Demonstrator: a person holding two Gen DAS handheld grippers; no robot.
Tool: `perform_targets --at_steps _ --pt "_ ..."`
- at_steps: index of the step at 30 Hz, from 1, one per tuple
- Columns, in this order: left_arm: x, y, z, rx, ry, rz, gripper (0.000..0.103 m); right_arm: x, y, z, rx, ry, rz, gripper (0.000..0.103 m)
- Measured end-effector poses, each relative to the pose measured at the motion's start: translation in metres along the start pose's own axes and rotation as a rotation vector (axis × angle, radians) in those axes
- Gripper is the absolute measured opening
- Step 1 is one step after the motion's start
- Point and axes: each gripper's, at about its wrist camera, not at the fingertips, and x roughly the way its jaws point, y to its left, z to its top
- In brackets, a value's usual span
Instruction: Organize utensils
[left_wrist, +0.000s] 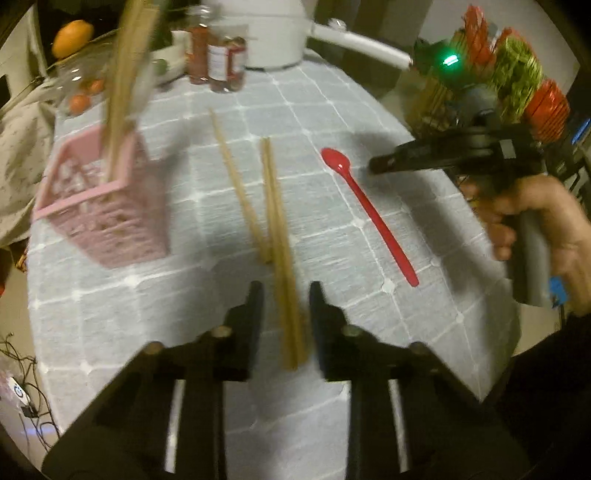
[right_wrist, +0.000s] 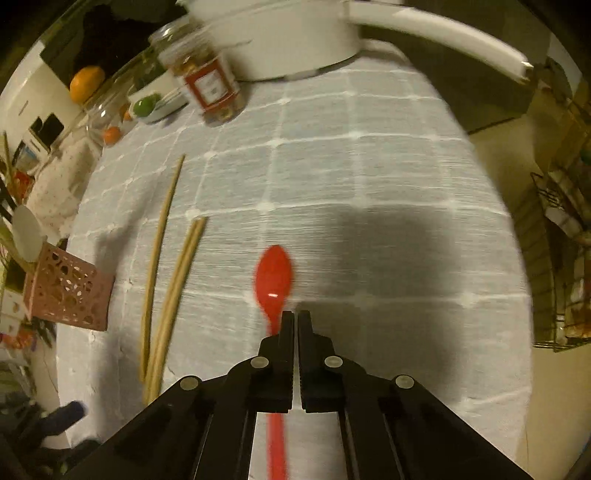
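left tongs (left_wrist: 284, 295) straddle paired chopsticks (left_wrist: 275, 221), tips flanking, not visibly pinching, aligned along the sticks for a lengthwise grab | right tongs (right_wrist: 295, 317) pressed together above red spoon (right_wrist: 273, 277), holding nothing | pink holder (left_wrist: 103, 206) at 10 o'clock, perforated plastic, on table (left_wrist: 369, 110) | sticks slender, pale wood; spoon glossy; cloth gridded.

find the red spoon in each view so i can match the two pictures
Left wrist: red spoon lies right of centre on the cloth, bowl away from the camera.
Right wrist: red spoon at lower centre, its handle running beneath the fingers.
Shared landmark: pink basket, at the left in both.
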Motion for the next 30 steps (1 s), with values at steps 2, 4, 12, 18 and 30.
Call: perform_targets --at_steps 2,4,12,18,30 --pt "0.01 -0.003 0.012 -0.021 0.004 0.006 0.014 -0.011 -0.013 -0.004 0.011 -0.016 0.007 0.002" --pt "0.018 -0.005 0.024 -0.037 -0.005 0.025 0.014 -0.02 -0.028 -0.007 0.025 -0.028 0.016 0.002" --pt "0.057 -0.001 0.08 -0.105 -0.005 0.118 0.014 -0.021 -0.052 -0.011 0.063 0.023 0.107 0.02" --pt "0.077 0.02 0.102 -0.193 0.038 0.124 0.014 -0.026 -0.049 -0.003 0.091 0.015 0.153 0.05" --pt "0.092 0.021 0.102 -0.223 0.057 0.129 0.011 -0.022 -0.056 -0.002 0.12 0.025 0.153 0.053"
